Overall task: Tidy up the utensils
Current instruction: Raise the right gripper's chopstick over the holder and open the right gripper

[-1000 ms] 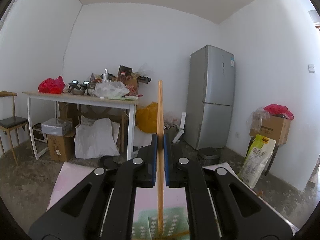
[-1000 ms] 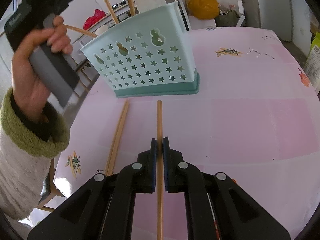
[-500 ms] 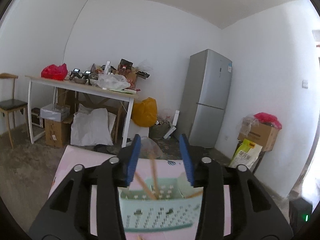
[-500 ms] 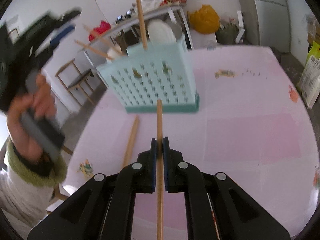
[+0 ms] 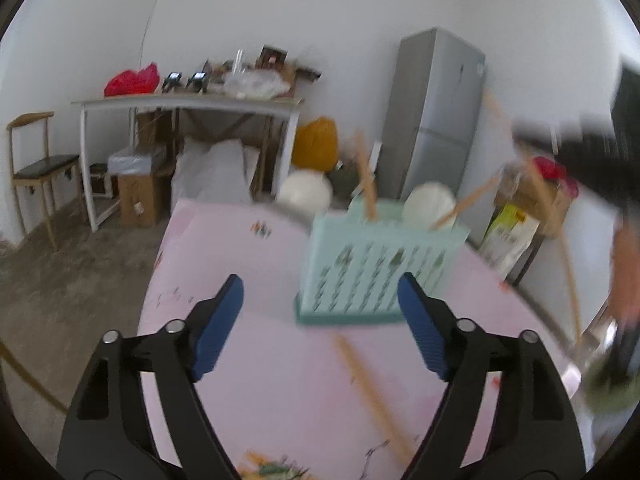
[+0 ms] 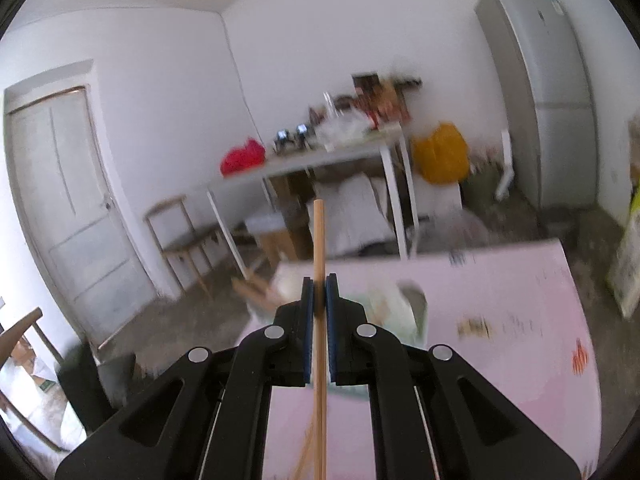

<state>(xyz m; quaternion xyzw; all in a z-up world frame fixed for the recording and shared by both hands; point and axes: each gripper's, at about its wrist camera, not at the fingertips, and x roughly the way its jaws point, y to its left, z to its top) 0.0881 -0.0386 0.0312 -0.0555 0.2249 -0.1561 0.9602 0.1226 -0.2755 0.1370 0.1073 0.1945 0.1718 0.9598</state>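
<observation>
In the left wrist view a mint perforated basket (image 5: 380, 276) stands on the pink table (image 5: 248, 360), holding wooden chopsticks (image 5: 366, 184) and two white spoons (image 5: 306, 190). My left gripper (image 5: 320, 316) is a little short of the basket; its jaws are opening with nothing between them. One chopstick (image 5: 372, 392) lies on the table just ahead of it. At the right edge a blurred hand (image 5: 626, 264) carries the other gripper with a chopstick (image 5: 570, 276). In the right wrist view my right gripper (image 6: 319, 292) is shut on that chopstick (image 6: 319, 236), raised above the partly hidden basket (image 6: 394, 308).
A grey fridge (image 5: 436, 112) stands behind the table, with a yellow sack (image 5: 506, 236) and boxes to its right. A cluttered white side table (image 5: 188, 104), a chair (image 5: 36, 164) and a door (image 6: 64, 200) lie to the left. Rough floor surrounds the pink table.
My left gripper let its chopstick go into the basket, opened wide and drew back and down. My right gripper lifted its chopstick off the table to above the basket.
</observation>
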